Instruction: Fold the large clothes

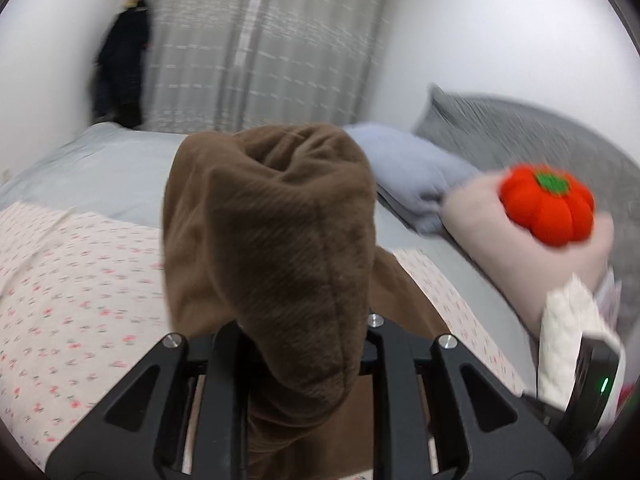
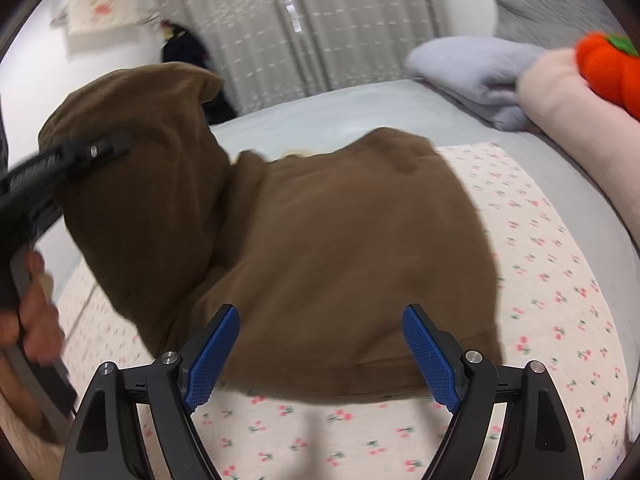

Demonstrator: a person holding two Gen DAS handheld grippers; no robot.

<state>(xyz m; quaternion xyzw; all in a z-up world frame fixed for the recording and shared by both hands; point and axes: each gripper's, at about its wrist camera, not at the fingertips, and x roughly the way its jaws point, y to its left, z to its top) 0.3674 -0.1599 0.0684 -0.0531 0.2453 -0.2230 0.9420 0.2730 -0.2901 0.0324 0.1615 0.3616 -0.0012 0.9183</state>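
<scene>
A large brown garment (image 2: pixel 320 240) lies on the cherry-print bedspread (image 2: pixel 540 280). My left gripper (image 1: pixel 304 344) is shut on a bunched part of the brown garment (image 1: pixel 272 232) and holds it lifted; its fingertips are hidden by the cloth. In the right wrist view the left gripper (image 2: pixel 72 156) sits at the far left with the lifted cloth draped over it. My right gripper (image 2: pixel 320 356) is open and empty, its blue pads (image 2: pixel 212 356) just above the garment's near hem.
A folded light-blue blanket (image 2: pixel 468 68), a pink pillow (image 2: pixel 560 92) with an orange pumpkin plush (image 1: pixel 548 208) and a grey pillow (image 2: pixel 548 8) lie at the right. Curtains (image 1: pixel 260 48) and a dark hanging coat (image 1: pixel 124 64) stand behind the bed.
</scene>
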